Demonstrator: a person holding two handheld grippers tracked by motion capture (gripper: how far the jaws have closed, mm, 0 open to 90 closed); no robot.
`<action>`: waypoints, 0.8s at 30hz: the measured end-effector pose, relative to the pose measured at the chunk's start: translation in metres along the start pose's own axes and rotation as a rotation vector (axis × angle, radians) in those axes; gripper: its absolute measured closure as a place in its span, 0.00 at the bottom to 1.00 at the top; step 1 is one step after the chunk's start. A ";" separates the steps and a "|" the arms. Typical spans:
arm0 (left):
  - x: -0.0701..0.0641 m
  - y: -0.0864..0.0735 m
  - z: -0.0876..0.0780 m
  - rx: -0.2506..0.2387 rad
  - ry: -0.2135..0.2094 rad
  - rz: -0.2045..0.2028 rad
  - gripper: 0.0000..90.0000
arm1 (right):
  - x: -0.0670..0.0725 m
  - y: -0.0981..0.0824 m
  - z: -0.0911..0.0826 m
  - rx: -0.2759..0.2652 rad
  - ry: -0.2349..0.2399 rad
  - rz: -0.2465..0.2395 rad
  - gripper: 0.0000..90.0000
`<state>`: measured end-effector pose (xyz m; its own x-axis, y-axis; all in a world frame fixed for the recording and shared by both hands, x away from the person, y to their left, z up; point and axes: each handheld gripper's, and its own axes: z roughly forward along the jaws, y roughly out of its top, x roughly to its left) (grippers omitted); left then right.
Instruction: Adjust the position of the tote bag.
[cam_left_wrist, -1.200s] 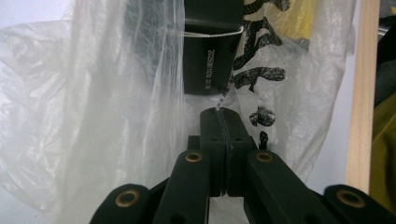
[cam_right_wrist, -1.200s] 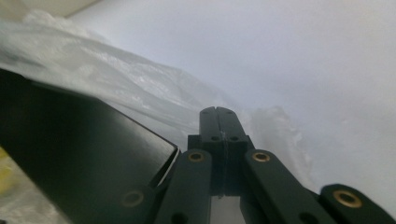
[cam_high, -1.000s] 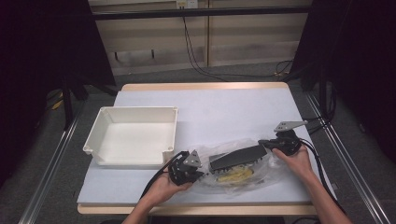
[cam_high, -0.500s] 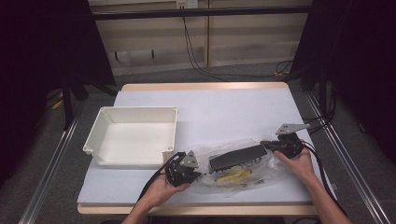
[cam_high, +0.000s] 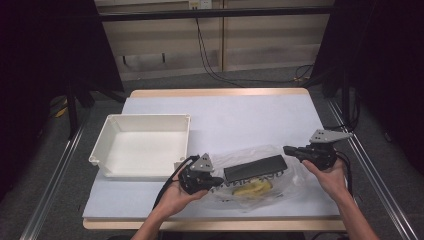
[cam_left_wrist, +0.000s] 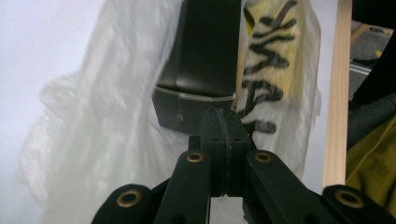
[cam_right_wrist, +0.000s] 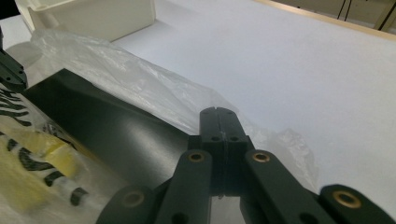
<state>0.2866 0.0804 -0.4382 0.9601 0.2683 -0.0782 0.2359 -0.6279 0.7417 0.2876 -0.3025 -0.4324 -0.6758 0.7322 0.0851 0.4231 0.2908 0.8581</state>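
Note:
A clear plastic bag (cam_high: 294, 176) lies at the table's front. A flat black slab (cam_high: 255, 168) rests along it, beside a yellow packet with black print (cam_high: 250, 189). My left gripper (cam_high: 218, 181) is shut, its tips at the bag's left end. In the left gripper view they (cam_left_wrist: 223, 114) meet the near end of the slab (cam_left_wrist: 205, 56), with the packet (cam_left_wrist: 271, 70) to its right. My right gripper (cam_high: 286, 148) is shut and held just above the bag's right end; in its own view (cam_right_wrist: 219, 112) it hangs over crumpled film (cam_right_wrist: 140, 74). Whether either pinches the film I cannot tell.
A white tray (cam_high: 145, 117) with nothing in it stands at the left, close behind the left gripper. The pale table top (cam_high: 250, 115) stretches bare behind the bag. Its wooden edge (cam_left_wrist: 338, 93) runs close by the bag.
My right gripper has lifted a little off the bag's right end. The left gripper and the slab have stayed put.

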 end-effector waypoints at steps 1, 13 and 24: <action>0.001 0.003 -0.002 0.011 0.006 0.003 1.00 | 0.002 0.001 -0.002 -0.004 0.008 0.000 1.00; 0.022 0.022 -0.007 -0.041 0.049 -0.032 1.00 | 0.038 -0.008 -0.014 0.012 0.109 -0.035 1.00; 0.038 0.019 0.022 0.068 0.068 -0.057 1.00 | 0.042 -0.038 -0.021 0.091 0.094 -0.020 1.00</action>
<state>0.3304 0.0630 -0.4416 0.9329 0.3530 -0.0718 0.3021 -0.6579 0.6899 0.2303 -0.2961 -0.4510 -0.7367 0.6657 0.1188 0.4587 0.3628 0.8111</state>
